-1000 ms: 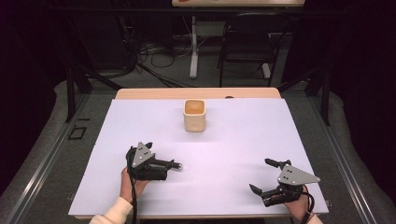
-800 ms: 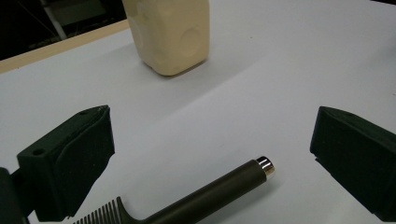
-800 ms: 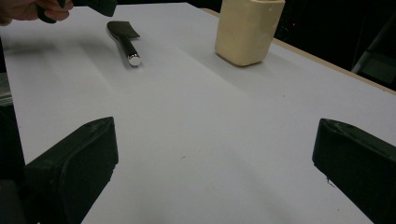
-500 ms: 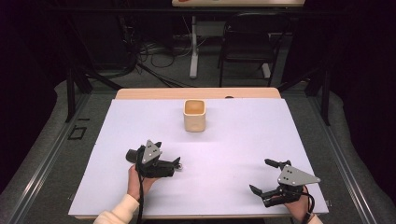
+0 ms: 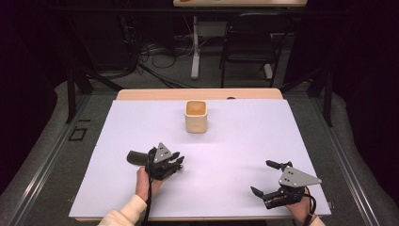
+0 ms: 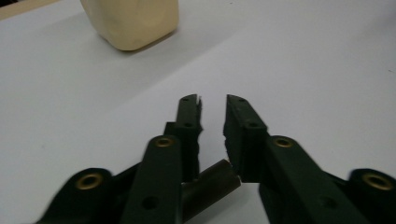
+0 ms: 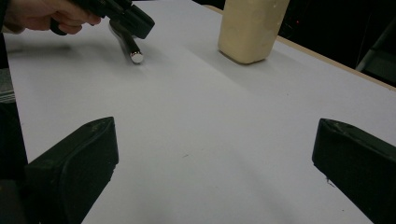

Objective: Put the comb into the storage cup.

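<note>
A cream square cup stands upright at the far middle of the white table top. It also appears ahead in the left gripper view and the right gripper view. My left gripper rests low over the near left of the sheet, its jaws almost together. A dark cylinder is pinched deep between them. Its silver end pokes out below that gripper. My right gripper stands wide open at the near right, with bare sheet between its jaws.
A wooden edge runs along the table's far side. Behind it are a dark chair, cables and a white table leg on the floor. Black frame rails flank the table.
My left gripper has shifted a little to the right and rolled, so its grey plate now tilts. The right gripper and the cup have stayed put.
</note>
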Motion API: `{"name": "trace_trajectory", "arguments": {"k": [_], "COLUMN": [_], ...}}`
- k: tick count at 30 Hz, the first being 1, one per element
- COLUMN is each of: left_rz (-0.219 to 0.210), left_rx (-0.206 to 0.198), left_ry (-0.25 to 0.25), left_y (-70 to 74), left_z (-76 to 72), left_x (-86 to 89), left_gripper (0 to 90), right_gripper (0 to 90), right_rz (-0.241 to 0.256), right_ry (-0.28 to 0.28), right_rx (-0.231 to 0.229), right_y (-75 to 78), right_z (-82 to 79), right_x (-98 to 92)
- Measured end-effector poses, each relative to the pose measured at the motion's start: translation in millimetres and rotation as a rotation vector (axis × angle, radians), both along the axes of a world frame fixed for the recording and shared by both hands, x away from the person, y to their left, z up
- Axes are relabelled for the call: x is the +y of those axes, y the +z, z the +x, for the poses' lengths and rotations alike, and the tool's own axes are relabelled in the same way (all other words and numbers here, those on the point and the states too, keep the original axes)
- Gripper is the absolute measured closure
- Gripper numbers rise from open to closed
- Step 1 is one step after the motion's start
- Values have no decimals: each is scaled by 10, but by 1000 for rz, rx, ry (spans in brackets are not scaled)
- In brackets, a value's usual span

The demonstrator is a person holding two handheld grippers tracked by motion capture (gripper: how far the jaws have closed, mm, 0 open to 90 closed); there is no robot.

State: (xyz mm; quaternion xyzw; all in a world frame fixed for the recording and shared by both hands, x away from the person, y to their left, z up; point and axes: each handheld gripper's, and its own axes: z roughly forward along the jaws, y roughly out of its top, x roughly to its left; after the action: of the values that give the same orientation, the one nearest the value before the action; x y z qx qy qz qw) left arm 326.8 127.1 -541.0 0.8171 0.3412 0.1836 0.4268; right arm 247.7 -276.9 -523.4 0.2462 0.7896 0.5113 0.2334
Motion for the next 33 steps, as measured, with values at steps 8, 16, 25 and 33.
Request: {"name": "trace_trajectory", "arguments": {"k": [8, 16, 25, 33], "left_rz": [-7, 10, 31, 44], "left_rx": [42, 86, 112, 122], "left_ry": [-3, -3, -17, -27], "left_y": [-55, -95, -125, -123], "left_z": [41, 85, 78, 51], "left_x": [-25, -43, -67, -43], "left_gripper": [899, 899, 899, 899], "right_gripper": [0, 0, 0, 0], "right_rz": [0, -5, -3, -2], "right_ry": [1, 3, 3, 1], "right_rx": [4, 5, 4, 4], "right_y": [-1, -9, -1, -1], "right_z": [-4, 12, -3, -1], "right_x": [-3, 5, -1, -4]}}
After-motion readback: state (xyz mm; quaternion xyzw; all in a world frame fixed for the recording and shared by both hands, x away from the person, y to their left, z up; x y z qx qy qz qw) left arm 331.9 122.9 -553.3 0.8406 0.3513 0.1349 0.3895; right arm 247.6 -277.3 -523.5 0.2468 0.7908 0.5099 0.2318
